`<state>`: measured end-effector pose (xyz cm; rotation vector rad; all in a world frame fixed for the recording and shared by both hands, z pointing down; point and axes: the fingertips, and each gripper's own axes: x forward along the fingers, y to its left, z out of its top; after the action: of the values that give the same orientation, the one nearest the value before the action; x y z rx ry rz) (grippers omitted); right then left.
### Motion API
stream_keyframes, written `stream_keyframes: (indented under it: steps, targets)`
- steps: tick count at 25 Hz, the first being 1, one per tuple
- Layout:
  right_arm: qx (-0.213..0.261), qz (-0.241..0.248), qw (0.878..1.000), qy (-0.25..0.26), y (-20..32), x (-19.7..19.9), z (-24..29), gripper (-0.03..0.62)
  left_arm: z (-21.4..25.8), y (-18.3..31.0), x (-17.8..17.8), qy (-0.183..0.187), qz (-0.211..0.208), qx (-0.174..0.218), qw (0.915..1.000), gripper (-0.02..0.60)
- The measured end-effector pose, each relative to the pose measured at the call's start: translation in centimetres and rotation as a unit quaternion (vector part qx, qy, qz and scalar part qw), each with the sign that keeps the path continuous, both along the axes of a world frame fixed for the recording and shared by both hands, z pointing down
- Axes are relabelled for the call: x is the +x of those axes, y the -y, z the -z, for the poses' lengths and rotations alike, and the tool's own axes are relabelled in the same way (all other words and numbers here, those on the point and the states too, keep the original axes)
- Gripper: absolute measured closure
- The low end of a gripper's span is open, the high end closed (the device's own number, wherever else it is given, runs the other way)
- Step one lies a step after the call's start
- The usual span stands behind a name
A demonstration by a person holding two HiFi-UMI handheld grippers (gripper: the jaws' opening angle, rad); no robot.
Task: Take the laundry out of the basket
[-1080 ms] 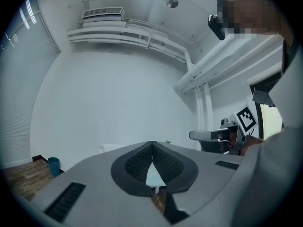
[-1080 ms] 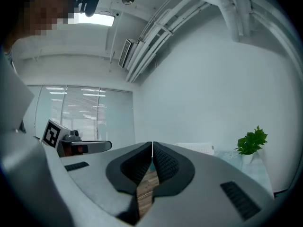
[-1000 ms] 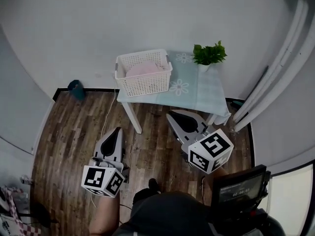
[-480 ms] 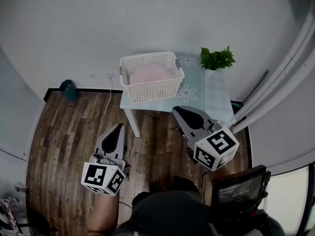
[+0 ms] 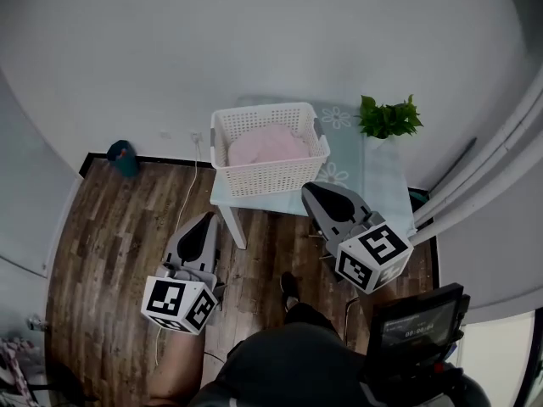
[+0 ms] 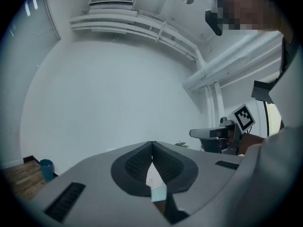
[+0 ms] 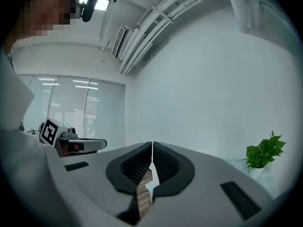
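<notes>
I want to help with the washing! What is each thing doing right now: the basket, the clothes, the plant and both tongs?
Basket: upright on the table, with laundry in it.
Laundry: pink heap inside the basket, not taken out yet.
Plant: upright on the table, right of the basket.
Left tongs: shut, holding nothing.
Right tongs: shut, holding nothing.

left gripper (image 5: 206,220), right gripper (image 5: 310,190): grey | marker cubes (image 5: 176,305): black-white | top (image 5: 288,367): dark
</notes>
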<state>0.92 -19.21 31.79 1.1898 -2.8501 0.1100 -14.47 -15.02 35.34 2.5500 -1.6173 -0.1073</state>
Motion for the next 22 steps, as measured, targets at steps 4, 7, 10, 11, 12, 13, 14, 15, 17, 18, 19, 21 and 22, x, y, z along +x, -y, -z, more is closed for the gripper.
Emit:
stream_keyframes:
  steps: [4,7,10,11,12,13,14,15,17,18,19,21,22]
  targets:
    - [-0.003,0.0,1.0,0.011,5.1,1.1,-0.2,0.576,0.7,4.6,0.7,0.011,0.009,0.005,0.9999,0.572]
    - [-0.005,0.004,1.0,0.014,9.4,1.9,-0.3,0.576,1.0,8.4,1.2,0.019,0.017,0.006,0.9997,0.572]
    - [-0.013,0.015,1.0,0.012,13.6,2.4,-0.6,0.576,1.1,12.2,1.8,0.025,0.026,-0.002,0.9993,0.572]
    - [-0.013,0.022,1.0,0.009,14.9,2.4,-0.5,0.574,1.3,13.3,2.0,0.031,0.028,-0.003,0.9991,0.572]
    - [-0.012,0.028,1.0,0.006,16.1,2.3,-0.5,0.574,1.6,14.5,2.2,0.034,0.031,-0.003,0.9989,0.572]
    - [-0.011,0.034,0.999,0.002,17.2,2.3,-0.5,0.574,1.7,15.5,2.4,0.036,0.034,-0.003,0.9988,0.572]
    - [-0.01,0.04,0.999,-0.002,18.3,2.3,-0.5,0.574,1.8,16.6,2.6,0.036,0.037,-0.003,0.9987,0.572]
    - [-0.011,0.046,0.999,-0.005,19.4,2.3,-0.7,0.572,1.9,17.5,2.7,0.037,0.042,-0.003,0.9984,0.572]
    - [-0.019,0.059,0.998,-0.009,21.4,2.4,-1.3,0.571,2.1,19.2,3.2,0.047,0.05,-0.003,0.9976,0.572]
    - [-0.025,0.065,0.998,-0.012,22.3,2.4,-1.8,0.564,2.2,20.0,3.4,0.052,0.054,-0.004,0.9972,0.571]
    - [-0.03,0.071,0.997,-0.016,23.3,2.5,-2.2,0.549,2.2,20.7,3.6,0.053,0.057,-0.005,0.9969,0.572]
    - [-0.037,0.083,0.996,-0.026,25.1,2.2,-2.9,0.479,2.1,22.0,3.6,0.058,0.066,-0.008,0.9961,0.572]
    - [-0.041,0.087,0.995,-0.03,25.9,1.8,-3.2,0.455,2.1,22.5,3.4,0.061,0.071,-0.011,0.9955,0.571]
